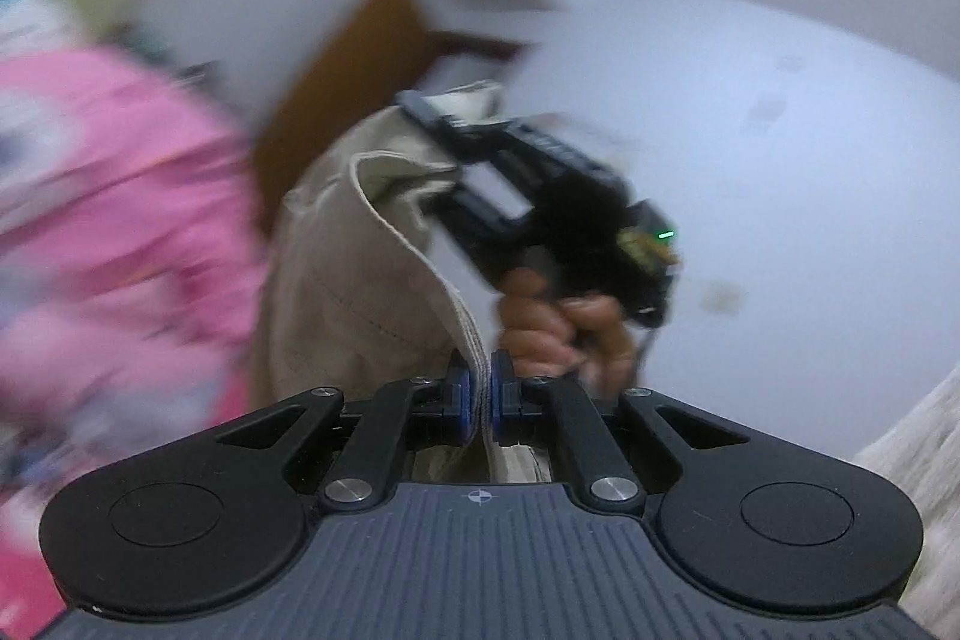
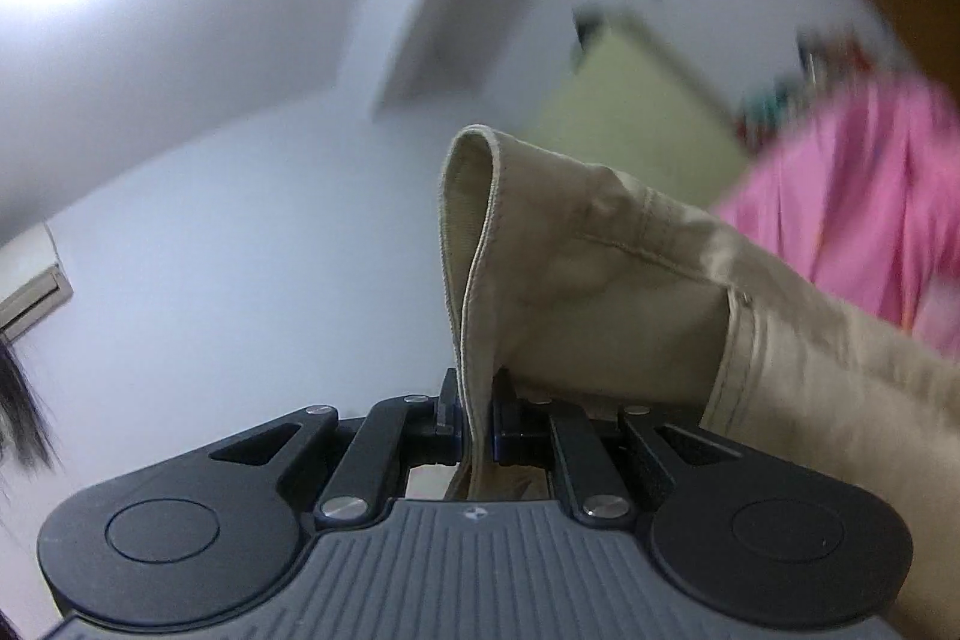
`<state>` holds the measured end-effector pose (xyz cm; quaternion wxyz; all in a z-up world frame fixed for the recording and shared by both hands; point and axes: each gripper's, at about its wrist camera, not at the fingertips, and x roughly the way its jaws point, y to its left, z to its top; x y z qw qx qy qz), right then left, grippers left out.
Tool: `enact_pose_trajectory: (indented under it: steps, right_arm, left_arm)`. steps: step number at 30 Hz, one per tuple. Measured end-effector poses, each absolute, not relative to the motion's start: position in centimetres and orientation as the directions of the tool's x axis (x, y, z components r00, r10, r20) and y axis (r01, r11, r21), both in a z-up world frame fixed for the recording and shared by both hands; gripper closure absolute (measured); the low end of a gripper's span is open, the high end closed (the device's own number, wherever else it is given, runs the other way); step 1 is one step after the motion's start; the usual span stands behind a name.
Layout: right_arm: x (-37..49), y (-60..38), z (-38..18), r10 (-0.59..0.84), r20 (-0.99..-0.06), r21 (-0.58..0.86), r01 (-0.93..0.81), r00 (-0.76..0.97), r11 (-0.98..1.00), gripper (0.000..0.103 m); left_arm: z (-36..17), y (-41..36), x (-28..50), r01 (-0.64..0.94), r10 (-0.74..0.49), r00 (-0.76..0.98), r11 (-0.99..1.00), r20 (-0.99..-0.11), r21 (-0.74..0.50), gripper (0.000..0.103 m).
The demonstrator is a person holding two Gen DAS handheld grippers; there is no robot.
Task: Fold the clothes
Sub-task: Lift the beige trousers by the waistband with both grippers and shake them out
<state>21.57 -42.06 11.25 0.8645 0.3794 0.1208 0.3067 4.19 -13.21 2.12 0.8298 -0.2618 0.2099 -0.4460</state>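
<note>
Left wrist view shows the left gripper (image 1: 478, 388) pinching the tan pants' (image 1: 360, 280) hem below the right gripper (image 1: 447, 114), and right wrist view shows that gripper squeezing another edge, so a hard tug could slip either.

We cannot make out the pink cloth (image 1: 114, 226) on the left of the left wrist view: it is smeared by motion and cut off at the edge. The beige garment (image 1: 354, 292) hides the far fingertips of the right gripper (image 1: 444, 114), and its lower part drops out of sight behind the left gripper (image 1: 480, 394). In the right wrist view, dark hair (image 2: 21, 412) is cropped at the left edge.
</note>
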Motion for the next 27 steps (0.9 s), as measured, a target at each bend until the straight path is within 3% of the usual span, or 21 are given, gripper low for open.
enact_pose_trajectory:
  steps: [5, 11, 17, 23, 27]
  right_arm:
    - [26.8, -33.3, 0.4, 0.698, -0.195, 0.77, -0.333, 0.689, 0.545, 0.093]
    - [29.1, -21.7, -13.6, 0.727, -0.42, 0.765, -0.218, 0.543, 0.605, 0.094]
    - [29.7, -8.9, -24.4, 0.691, -0.582, 0.689, -0.192, 0.429, 0.699, 0.094]
    - [29.6, 0.1, -28.7, 0.622, -0.703, 0.58, -0.228, 0.347, 0.782, 0.094]
    - [30.5, 3.5, -29.9, 0.612, -0.724, 0.562, -0.243, 0.317, 0.791, 0.094]
  left_arm:
    - [-7.1, -4.4, 5.0, 0.317, -0.685, 0.629, 0.657, -0.367, -0.684, 0.099]
    - [-19.0, 7.6, 6.0, 0.027, -0.559, 0.617, 0.718, -0.554, -0.695, 0.1]
    - [-28.5, 16.7, 7.3, -0.056, -0.569, 0.542, 0.71, -0.618, -0.702, 0.1]
    - [-33.5, 21.6, 8.9, -0.09, -0.615, 0.509, 0.658, -0.603, -0.747, 0.1]
    - [-34.1, 24.7, 8.7, -0.131, -0.628, 0.523, 0.609, -0.577, -0.782, 0.1]
